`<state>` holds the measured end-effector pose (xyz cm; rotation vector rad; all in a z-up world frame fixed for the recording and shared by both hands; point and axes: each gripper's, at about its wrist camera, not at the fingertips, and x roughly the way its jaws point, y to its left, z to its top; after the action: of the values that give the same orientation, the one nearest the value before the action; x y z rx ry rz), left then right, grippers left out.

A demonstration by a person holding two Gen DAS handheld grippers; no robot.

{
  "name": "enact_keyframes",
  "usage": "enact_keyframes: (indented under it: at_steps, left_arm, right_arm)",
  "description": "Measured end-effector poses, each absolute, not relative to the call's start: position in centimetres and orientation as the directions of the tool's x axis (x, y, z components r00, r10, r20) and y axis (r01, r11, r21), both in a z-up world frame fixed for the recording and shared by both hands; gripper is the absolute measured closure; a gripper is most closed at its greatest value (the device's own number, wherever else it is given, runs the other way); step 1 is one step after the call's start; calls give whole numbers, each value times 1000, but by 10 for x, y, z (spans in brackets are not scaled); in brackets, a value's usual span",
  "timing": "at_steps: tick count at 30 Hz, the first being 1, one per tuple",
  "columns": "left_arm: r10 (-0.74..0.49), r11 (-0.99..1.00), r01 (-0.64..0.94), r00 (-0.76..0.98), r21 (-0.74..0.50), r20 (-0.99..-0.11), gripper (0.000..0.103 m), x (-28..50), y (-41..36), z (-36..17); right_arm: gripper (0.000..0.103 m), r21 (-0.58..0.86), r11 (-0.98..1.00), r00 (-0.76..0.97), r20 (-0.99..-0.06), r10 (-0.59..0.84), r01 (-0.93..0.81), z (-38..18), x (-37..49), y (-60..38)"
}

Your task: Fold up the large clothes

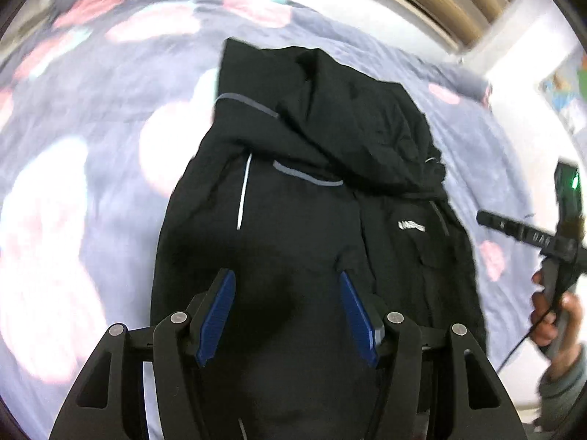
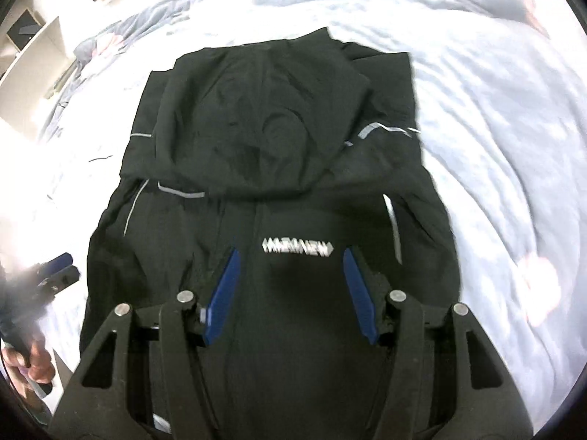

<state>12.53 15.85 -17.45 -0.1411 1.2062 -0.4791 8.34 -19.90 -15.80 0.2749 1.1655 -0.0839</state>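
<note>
Black jacket (image 2: 264,168) — white chest logo (image 2: 298,250), lettering too blurred to read.

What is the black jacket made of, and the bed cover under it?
The black jacket looks like thin, smooth synthetic cloth: it creases sharply and carries shiny silver stripes. The bed cover looks like soft, matte cotton-like fabric with gentle rumples. Neither is certain.

Bright, blown-out bedding (image 2: 495,117), motion blur — fisheye-warped edges
</note>
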Motion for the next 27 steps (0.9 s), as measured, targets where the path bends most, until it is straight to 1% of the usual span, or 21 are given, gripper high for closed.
enact_keyframes:
  at_steps: [2, 6, 11, 14, 16, 17, 23, 27]
  left_arm:
    - [-429, 897, 244, 272, -369, -861, 41, 115, 170, -176]
    - [-408, 910, 206, 286, -361, -867, 41, 96, 191, -172]
    - [-409, 911, 190, 291, -367, -865, 41, 79, 206, -167]
    - [-413, 910, 160, 269, -383, -870, 41, 72, 215, -171]
    - [-402, 915, 138, 258, -379, -878, 41, 65, 224, -176]
    - [-398, 917, 131, 254, -376, -882, 41, 63, 227, -179]
    - [-383, 924, 74, 207, -376, -900, 41, 51, 245, -201]
    - [-351, 936, 56, 166, -347, -922, 41, 41, 251, -220]
  right_arm:
    - [47, 168, 961, 403, -913, 67, 221, -156, 73, -200]
    - [46, 172, 951, 393, -918, 61, 255, -155, 38, -203]
    - [46, 177, 936, 369, -928, 57, 303, -165, 2, -214]
    - [43, 187, 922, 348, -936, 62, 338, -172, -20, -225]
    - [31, 186, 911, 332, -942, 58, 369, -178, -33, -234]
    - [30, 184, 902, 325, -944, 52, 390, -182, -43, -241]
    - [30, 156, 879, 259, -965, 39, 451, -206, -77, -265]
    - [30, 135, 869, 207, -977, 38, 476, -228, -92, -273]
